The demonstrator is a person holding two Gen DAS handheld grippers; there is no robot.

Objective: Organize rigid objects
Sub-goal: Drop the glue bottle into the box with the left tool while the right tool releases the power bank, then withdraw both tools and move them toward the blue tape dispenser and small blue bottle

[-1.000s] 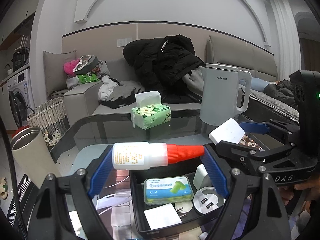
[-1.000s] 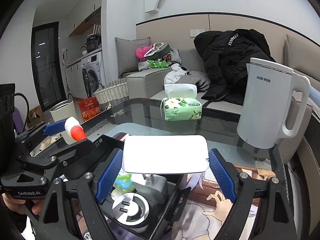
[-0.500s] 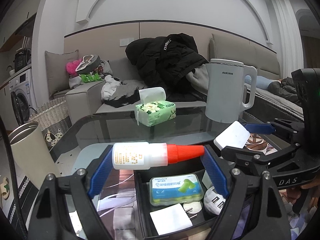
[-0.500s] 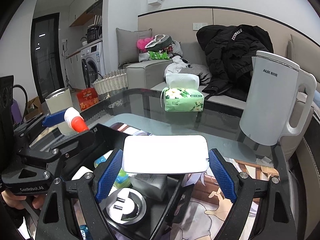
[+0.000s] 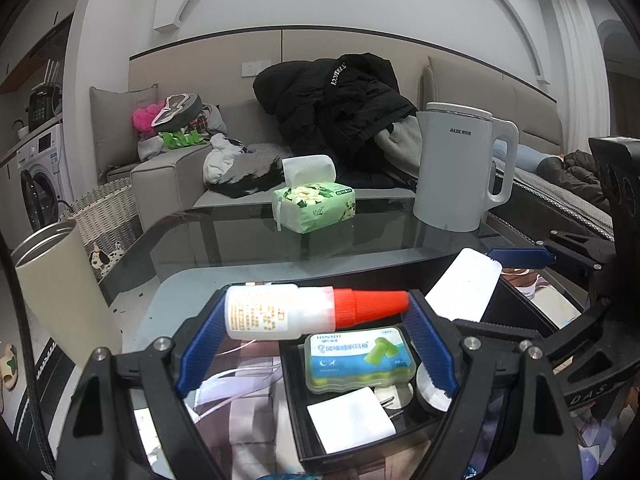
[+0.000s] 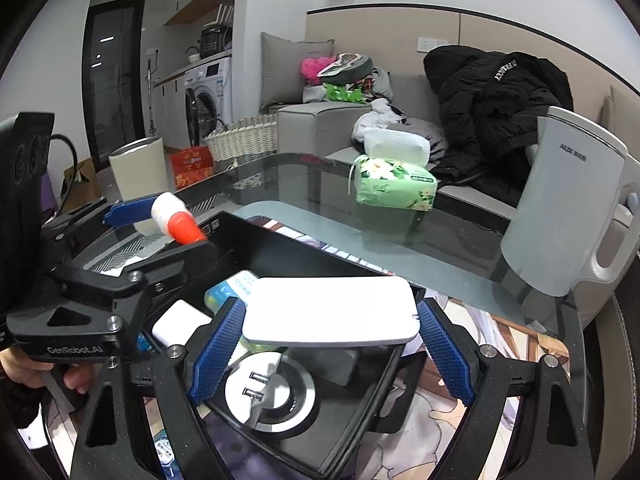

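Observation:
My left gripper point(image 5: 316, 336) is shut on a white glue bottle point(image 5: 280, 316) with a red cap, held lengthwise between the blue pads just above the left edge of a black tray point(image 5: 296, 420). My right gripper point(image 6: 330, 332) hovers over the same tray point(image 6: 280, 248), and its jaws are opening. A flat white box point(image 6: 328, 316) lies between the pads, with a thin gap at its right end. In the tray are a green-and-blue earplug case point(image 5: 358, 360), a white charger point(image 5: 350, 420) and a round silver plug adapter point(image 6: 270, 396).
The tray stands on a glass table. A white kettle point(image 5: 456, 168) stands at the back right, a green tissue pack point(image 5: 314, 204) at the back middle and a beige tumbler point(image 5: 56, 280) at the left. A sofa with a black jacket point(image 5: 344, 108) lies beyond.
My right gripper has sunk towards the tray and rolled a little, and its pads now stand wider around the white box. The left gripper still holds the glue bottle in about the same place.

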